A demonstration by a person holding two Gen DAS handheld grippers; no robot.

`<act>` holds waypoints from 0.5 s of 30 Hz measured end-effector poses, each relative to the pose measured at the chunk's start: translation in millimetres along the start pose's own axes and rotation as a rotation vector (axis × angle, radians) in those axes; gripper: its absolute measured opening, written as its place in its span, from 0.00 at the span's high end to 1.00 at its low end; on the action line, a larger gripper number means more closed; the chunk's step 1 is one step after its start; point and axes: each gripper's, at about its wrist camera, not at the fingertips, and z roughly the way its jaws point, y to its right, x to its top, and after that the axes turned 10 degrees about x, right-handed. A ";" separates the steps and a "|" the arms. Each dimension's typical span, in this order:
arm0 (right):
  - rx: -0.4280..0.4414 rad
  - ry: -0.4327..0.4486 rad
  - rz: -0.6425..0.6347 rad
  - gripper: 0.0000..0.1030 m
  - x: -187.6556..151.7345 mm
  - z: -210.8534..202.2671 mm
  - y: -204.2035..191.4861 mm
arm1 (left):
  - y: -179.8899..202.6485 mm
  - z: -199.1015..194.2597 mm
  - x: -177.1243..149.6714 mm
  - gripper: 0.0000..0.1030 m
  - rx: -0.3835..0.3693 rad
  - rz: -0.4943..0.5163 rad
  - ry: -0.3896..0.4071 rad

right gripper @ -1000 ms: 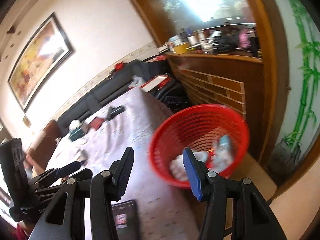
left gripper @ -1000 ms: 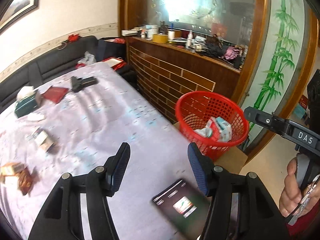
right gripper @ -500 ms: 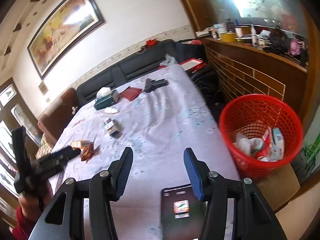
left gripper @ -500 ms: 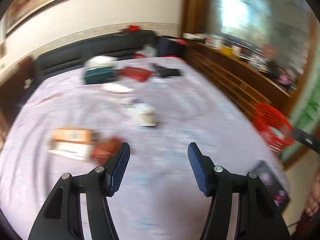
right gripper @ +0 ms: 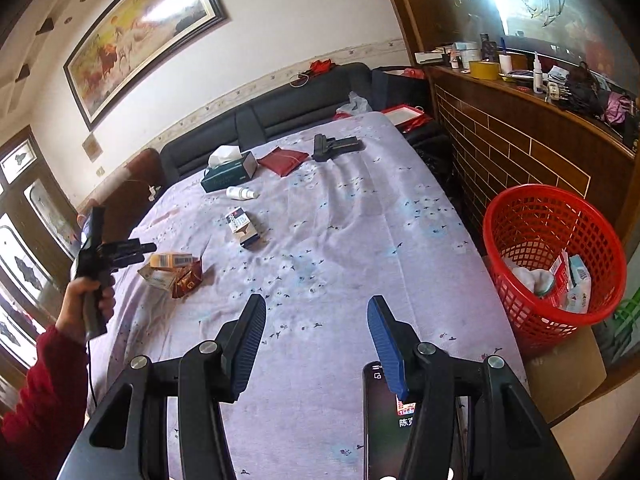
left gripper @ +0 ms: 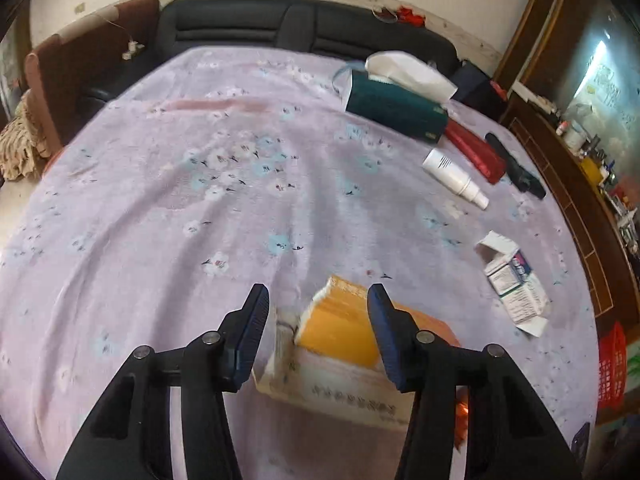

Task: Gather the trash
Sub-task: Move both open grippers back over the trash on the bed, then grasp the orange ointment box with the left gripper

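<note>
On the lilac cloth of the table (left gripper: 240, 200) lies an orange and cream carton (left gripper: 340, 328). My left gripper (left gripper: 318, 300) hangs over it with the jaws closing. The carton sits between the fingers, but the pads do not press on it. In the right wrist view the same left gripper (right gripper: 148, 249) reaches the carton (right gripper: 174, 260), beside a brown wrapper (right gripper: 188, 280). An opened white medicine box (left gripper: 514, 276) lies further right. My right gripper (right gripper: 316, 312) stands open over the near table, holding nothing. The red basket (right gripper: 520, 240) at the right holds some trash.
A green tissue box (left gripper: 394, 110), a white spray bottle (left gripper: 454, 174), a red pouch (left gripper: 476, 152) and a black tool (left gripper: 516, 168) lie at the far side. A phone (right gripper: 380, 420) lies under my right finger. A dark sofa and a wooden counter border the table.
My left gripper swung from beside the red basket across the table to the orange carton, and its jaws narrowed. My right gripper turned from the basket toward the table.
</note>
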 end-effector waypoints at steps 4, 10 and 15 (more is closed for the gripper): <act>0.002 -0.008 0.014 0.45 0.4 3.8 3.8 | -4.4 8.6 -9.5 0.52 -0.055 -0.035 -0.053; 0.021 -0.020 0.017 0.45 -1.4 9.4 6.4 | 20.1 -33.1 -70.8 0.52 -0.156 0.044 -0.077; 0.037 -0.024 0.024 0.45 -2.9 12.5 10.5 | 49.1 -81.3 -120.9 0.44 -0.335 0.211 -0.082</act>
